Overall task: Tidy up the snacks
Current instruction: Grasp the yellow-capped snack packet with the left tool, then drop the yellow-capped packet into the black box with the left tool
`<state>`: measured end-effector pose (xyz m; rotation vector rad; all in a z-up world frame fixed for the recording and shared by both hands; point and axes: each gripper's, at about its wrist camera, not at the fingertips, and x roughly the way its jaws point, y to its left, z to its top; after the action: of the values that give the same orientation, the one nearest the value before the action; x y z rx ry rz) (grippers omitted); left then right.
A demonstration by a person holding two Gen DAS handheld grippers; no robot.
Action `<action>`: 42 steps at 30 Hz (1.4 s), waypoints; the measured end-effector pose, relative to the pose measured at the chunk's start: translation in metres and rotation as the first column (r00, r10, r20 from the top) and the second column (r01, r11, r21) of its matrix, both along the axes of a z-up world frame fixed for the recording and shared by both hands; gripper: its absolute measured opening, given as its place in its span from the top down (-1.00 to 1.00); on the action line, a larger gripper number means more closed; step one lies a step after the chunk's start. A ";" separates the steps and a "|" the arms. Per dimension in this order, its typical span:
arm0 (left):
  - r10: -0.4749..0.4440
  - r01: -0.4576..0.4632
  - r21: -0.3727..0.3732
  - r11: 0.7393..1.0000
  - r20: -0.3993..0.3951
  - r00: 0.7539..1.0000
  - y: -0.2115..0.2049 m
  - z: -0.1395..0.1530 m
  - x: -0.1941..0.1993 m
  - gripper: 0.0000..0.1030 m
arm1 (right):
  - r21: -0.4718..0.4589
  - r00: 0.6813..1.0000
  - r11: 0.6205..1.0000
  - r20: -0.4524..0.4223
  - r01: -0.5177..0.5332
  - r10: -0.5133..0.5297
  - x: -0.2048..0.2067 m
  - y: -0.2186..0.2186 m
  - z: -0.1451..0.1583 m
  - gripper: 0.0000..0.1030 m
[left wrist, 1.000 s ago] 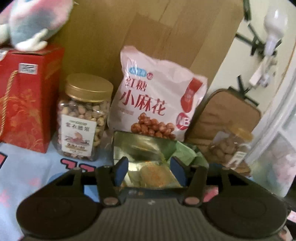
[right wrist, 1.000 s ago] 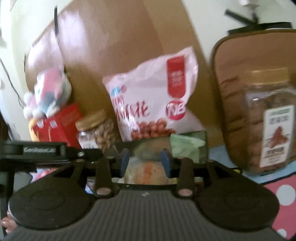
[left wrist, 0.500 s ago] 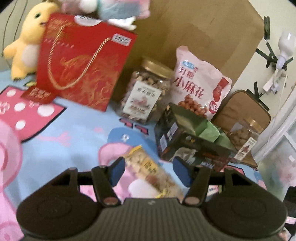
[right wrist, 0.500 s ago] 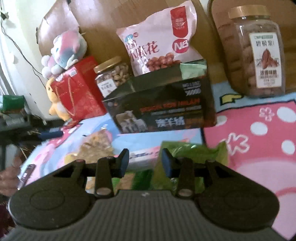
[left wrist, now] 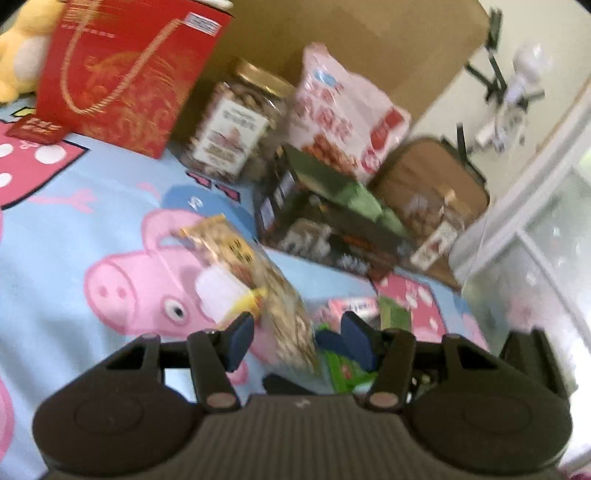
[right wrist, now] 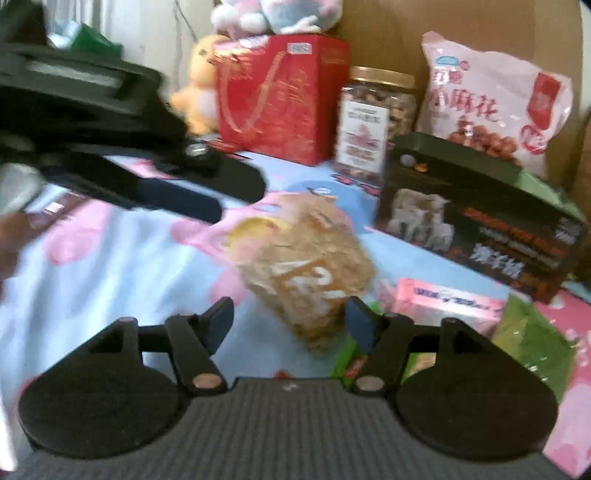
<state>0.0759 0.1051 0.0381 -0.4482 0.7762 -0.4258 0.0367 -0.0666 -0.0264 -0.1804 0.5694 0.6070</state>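
Observation:
A clear bag of tan snacks (left wrist: 255, 280) lies on the pink-pig bedsheet, also in the right wrist view (right wrist: 306, 269). My left gripper (left wrist: 297, 338) is open, its fingers either side of the bag's near end. My right gripper (right wrist: 290, 323) is open just in front of the same bag. A dark open box (left wrist: 325, 221) stands behind it, also in the right wrist view (right wrist: 476, 225), with green packets inside. A pink packet (right wrist: 443, 306) and green packets (right wrist: 532, 339) lie near the box. The left gripper (right wrist: 173, 192) shows at the upper left of the right wrist view.
Along the back stand a red gift bag (left wrist: 122, 74), a gold-lidded nut jar (left wrist: 240, 122), a pink-white snack bag (left wrist: 343, 122), a second jar (left wrist: 436, 229) and a brown cushion (left wrist: 436, 177). Plush toys (right wrist: 273, 14) sit on the red bag. A wooden board is behind.
Both grippers have pulled back from the box and dropped towards the sheet. The tan snack bag now lies close between both grippers' fingers.

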 end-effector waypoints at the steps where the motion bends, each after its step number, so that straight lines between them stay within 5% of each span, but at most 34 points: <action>1: -0.012 0.012 0.021 1.000 -0.005 1.000 -0.007 -0.003 0.001 -0.03 | 0.018 1.000 1.000 -0.014 0.000 0.000 0.001 -0.003 -0.001 -0.35; 3: -0.017 0.018 0.064 0.998 -0.009 1.000 -0.021 -0.008 0.003 0.15 | 0.040 0.999 0.999 -0.035 0.009 -0.008 0.002 -0.009 -0.003 -0.24; 4: -0.055 0.056 0.056 0.997 -0.025 0.998 -0.027 -0.012 0.004 0.30 | 0.045 0.999 0.998 -0.029 0.036 -0.035 0.003 -0.013 -0.002 0.10; 6: -0.119 0.119 -0.009 0.993 -0.052 0.992 -0.038 -0.019 0.004 0.30 | 0.076 0.997 0.996 -0.049 0.055 -0.052 0.002 -0.024 0.001 0.49; 9: -0.166 0.167 0.061 0.984 -0.008 0.986 -0.052 -0.011 -0.007 0.29 | 0.088 0.996 0.994 -0.071 0.059 -0.053 -0.011 -0.040 0.003 0.72; 12: -0.165 0.160 0.070 0.985 0.071 0.984 -0.038 0.009 -0.021 0.13 | 0.088 0.998 0.995 -0.056 0.047 -0.042 -0.029 -0.054 0.008 0.66; 15: -0.077 0.073 0.034 0.997 0.149 0.986 -0.004 0.028 -0.032 0.12 | 0.159 0.998 0.985 -0.010 0.070 -0.069 -0.040 -0.074 0.024 0.05; 16: -0.038 0.035 0.024 0.999 0.154 0.987 0.007 0.030 -0.032 0.12 | 0.198 0.997 0.977 0.004 0.079 -0.081 -0.041 -0.081 0.031 0.05; 21: 0.101 -0.099 -0.049 0.994 0.043 0.994 0.045 0.009 -0.014 0.11 | 0.376 1.000 0.926 0.015 -0.014 0.009 -0.027 -0.081 0.063 0.05; 25: 0.112 -0.117 -0.099 0.988 -0.049 0.992 0.047 -0.016 0.003 -0.16 | 0.195 0.993 0.974 0.043 -0.112 0.106 -0.003 -0.021 0.047 0.04; 30: 0.091 -0.098 -0.113 0.989 -0.064 0.994 0.042 -0.026 0.021 -0.23 | 0.019 0.989 0.990 -0.025 -0.143 0.143 0.037 0.030 0.014 0.03; 33: 0.083 -0.091 -0.105 0.990 -0.075 0.994 0.038 -0.032 0.029 -0.16 | 0.018 0.986 0.989 -0.069 -0.149 0.150 0.052 0.041 0.006 0.03; 36: 0.071 -0.079 -0.087 0.993 -0.089 0.993 0.033 -0.038 0.032 0.21 | 0.056 0.980 0.984 -0.090 -0.171 0.175 0.054 0.040 0.006 0.10; 42: 0.044 -0.046 -0.081 0.996 -0.028 0.999 0.027 -0.019 0.017 0.27 | 0.015 0.987 0.987 0.033 -0.159 0.158 0.024 0.039 0.011 0.25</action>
<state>0.0925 0.1318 0.0194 -0.5477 0.7749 -0.4109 0.0610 -0.0277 -0.0154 -0.2195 0.5219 0.7618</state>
